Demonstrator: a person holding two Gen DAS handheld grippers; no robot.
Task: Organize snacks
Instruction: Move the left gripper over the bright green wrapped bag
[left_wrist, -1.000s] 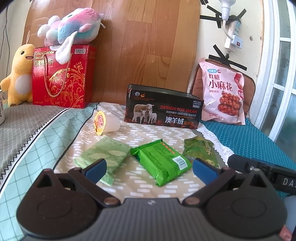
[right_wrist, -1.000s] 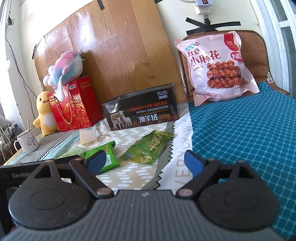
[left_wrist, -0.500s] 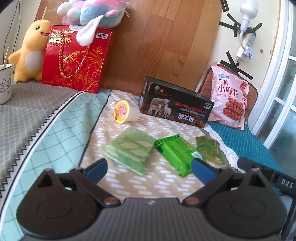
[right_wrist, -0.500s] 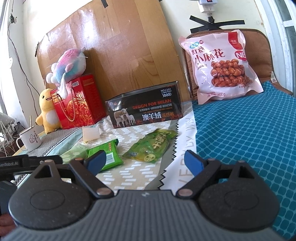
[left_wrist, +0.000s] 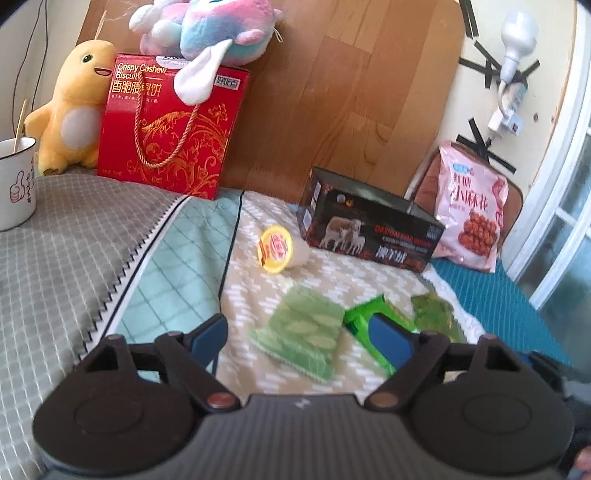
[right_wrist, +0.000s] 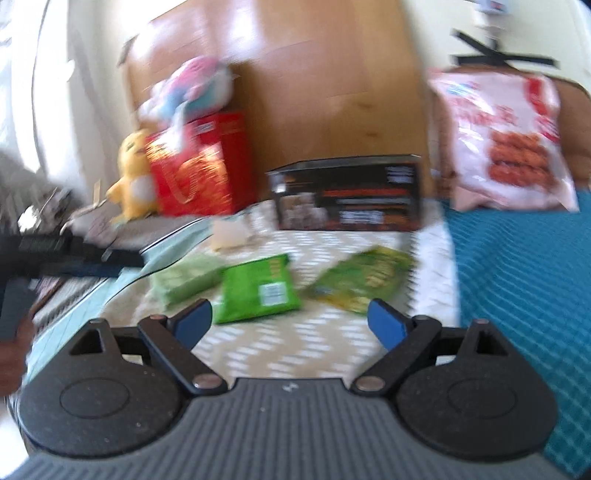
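Note:
Several snacks lie on the patterned cloth: a pale green leaf-print packet (left_wrist: 304, 338), a bright green wafer pack (left_wrist: 369, 321) (right_wrist: 258, 288), a dark green pouch (left_wrist: 434, 317) (right_wrist: 364, 278) and a jelly cup (left_wrist: 279, 247) on its side. Behind them stands an open black box (left_wrist: 369, 232) (right_wrist: 349, 197). My left gripper (left_wrist: 299, 338) hovers over the pale packet with its jaws closing; the pads touch nothing. My right gripper (right_wrist: 290, 321) is open and empty, short of the wafer pack and pouch. The right wrist view is blurred.
A red biscuit box (left_wrist: 171, 125) with a plush on top (left_wrist: 207, 26), a yellow plush (left_wrist: 72, 110) and a white mug (left_wrist: 14, 188) stand at the back left. A large pink snack bag (left_wrist: 471, 218) (right_wrist: 506, 140) leans at the back right over teal cloth (right_wrist: 524, 280).
The left gripper has swung leftwards, so the snacks shifted right in its view, and its jaws have narrowed. The right gripper's view shifted right and is now blurred with motion.

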